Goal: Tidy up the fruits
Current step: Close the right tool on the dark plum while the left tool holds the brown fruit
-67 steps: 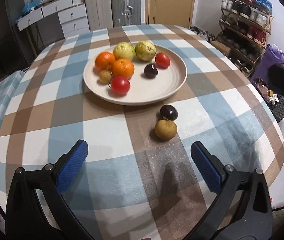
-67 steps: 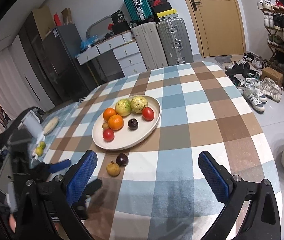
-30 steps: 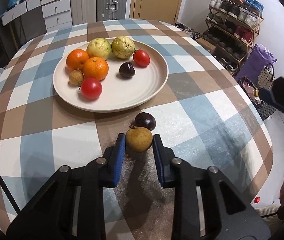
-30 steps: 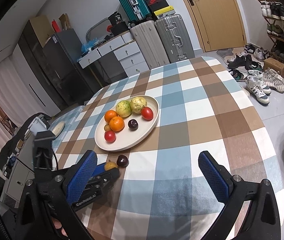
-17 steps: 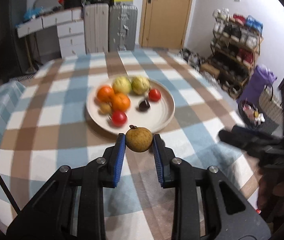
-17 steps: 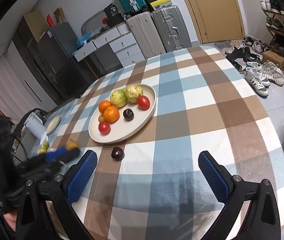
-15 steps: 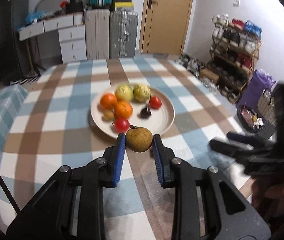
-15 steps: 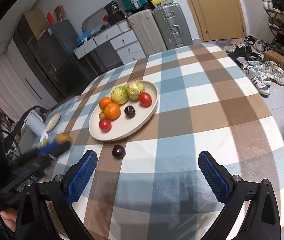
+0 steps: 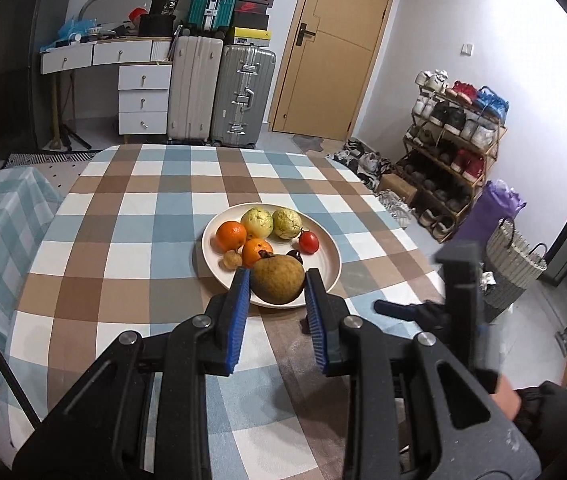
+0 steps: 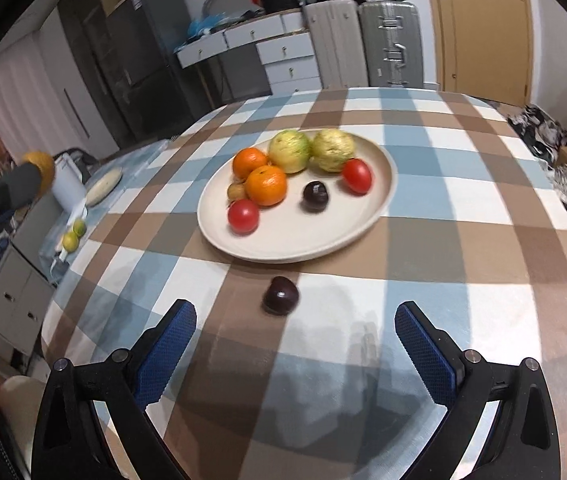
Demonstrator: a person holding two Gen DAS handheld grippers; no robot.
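My left gripper (image 9: pixel 277 277) is shut on a round brown fruit (image 9: pixel 278 280) and holds it in the air in front of the cream plate (image 9: pixel 329 258). The plate carries two oranges, two green guavas (image 10: pixel 289 150), two tomatoes, a dark plum (image 10: pixel 315 196) and a small brown fruit. A second dark purple fruit (image 10: pixel 280 295) lies on the checked tablecloth just short of the plate (image 10: pixel 303 236). My right gripper (image 10: pixel 294 320) is open low over the cloth, the purple fruit just ahead of its fingertips. In the right wrist view the brown fruit (image 10: pixel 41 164) shows at far left.
The round table (image 9: pixel 131 248) has a blue, brown and white checked cloth. A lower side table (image 9: pixel 7 208) at the left holds a dish and small green fruits (image 10: pixel 73 236). Suitcases, drawers, a door, a shoe rack and a wicker basket (image 9: pixel 513 256) stand beyond.
The left gripper has lifted the brown fruit off the cloth, away from the purple fruit. The right gripper has come lower and closer to the purple fruit.
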